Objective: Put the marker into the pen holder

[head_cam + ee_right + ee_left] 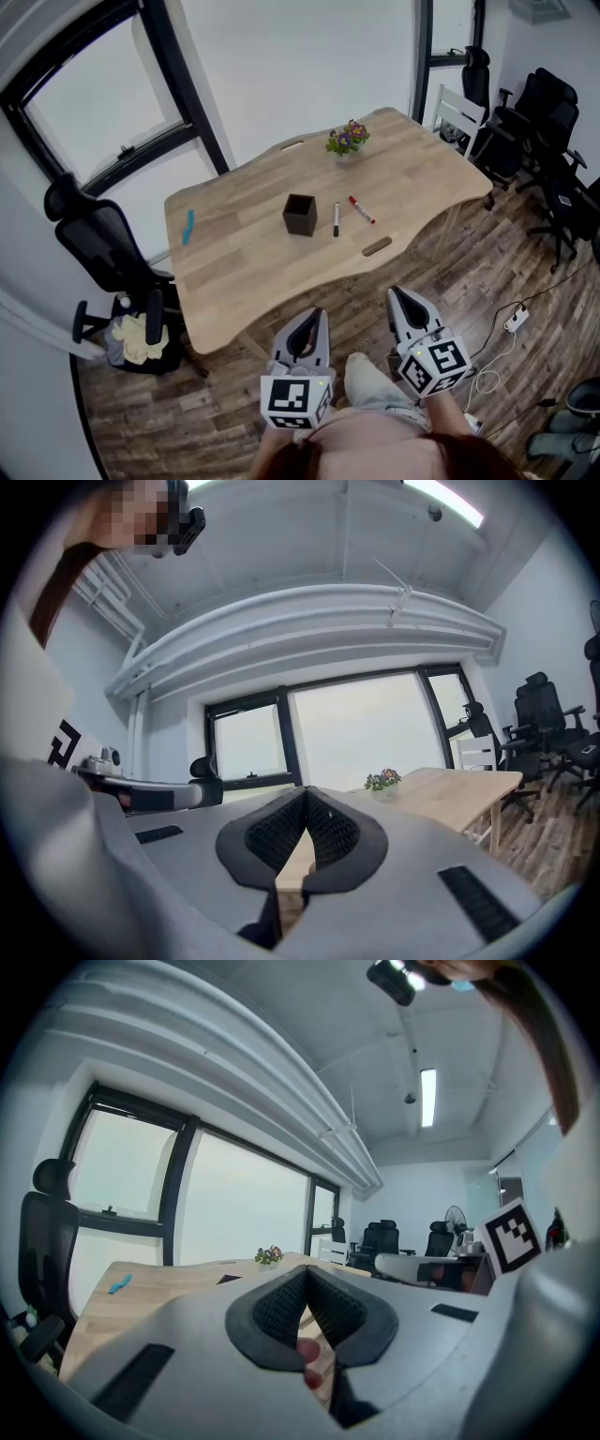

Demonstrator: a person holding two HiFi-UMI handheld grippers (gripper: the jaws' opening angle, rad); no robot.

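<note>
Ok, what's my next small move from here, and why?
Probably step in and carry the right gripper out toward the red marker, opening it on the way. It and the left gripper hang short of the table edge, jaws together, holding nothing; that marker and the black-capped marker lie just right of the pen holder.

Bright, even daylight, fisheye views
Windows (pixel 239 1208) glare white; a ceiling lamp (pixel 428 1097) glows; edges bow, corners go black; the close foreground is soft
</note>
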